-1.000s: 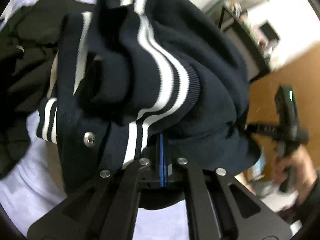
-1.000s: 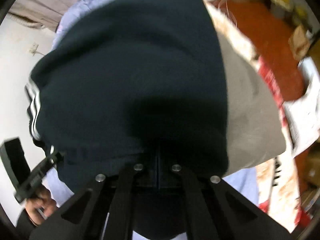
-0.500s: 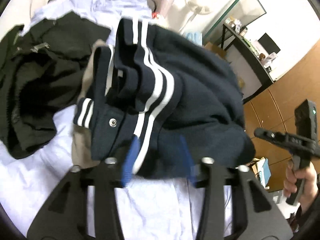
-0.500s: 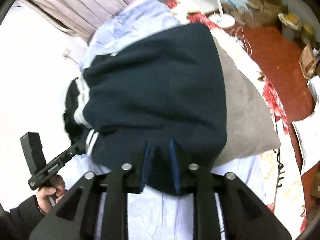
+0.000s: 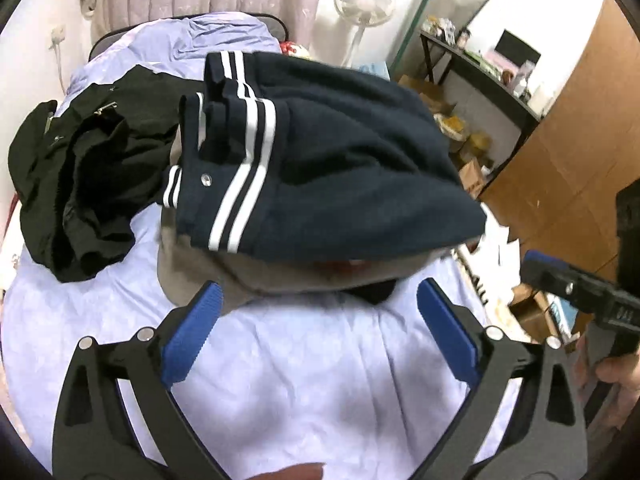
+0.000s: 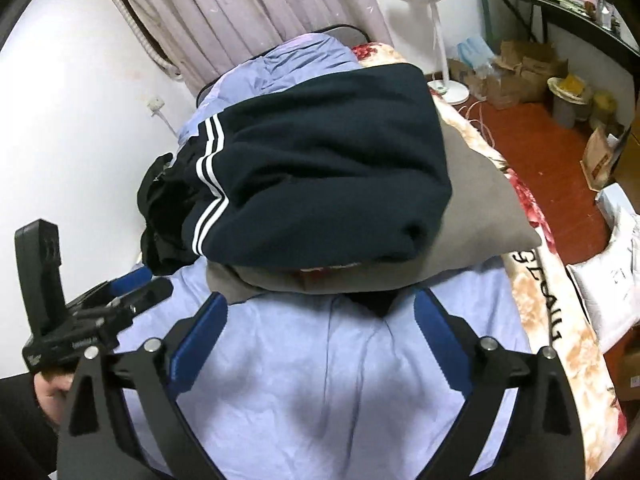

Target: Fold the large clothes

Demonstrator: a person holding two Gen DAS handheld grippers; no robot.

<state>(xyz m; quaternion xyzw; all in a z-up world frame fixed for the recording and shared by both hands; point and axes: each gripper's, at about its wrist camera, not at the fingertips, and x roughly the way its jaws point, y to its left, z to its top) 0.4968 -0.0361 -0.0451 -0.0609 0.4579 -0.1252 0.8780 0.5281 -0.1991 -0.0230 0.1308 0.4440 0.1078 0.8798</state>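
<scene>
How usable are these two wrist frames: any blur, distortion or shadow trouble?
Left wrist view: sharp in the centre, strong fisheye bending at the rim, and the navy jacket reads clearly; the right claw at the edge looks soft. Right wrist view: also sharp, with a dark shadow on the blue sheet between the open fingers and slight smear at the far right edge.

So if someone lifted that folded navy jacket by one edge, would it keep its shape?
Probably not: the navy jacket looks soft and thick, so its folds would likely slump open. It seems bulky, so fairly heavy. Resting on the grey garment, it might drag that along.
</scene>
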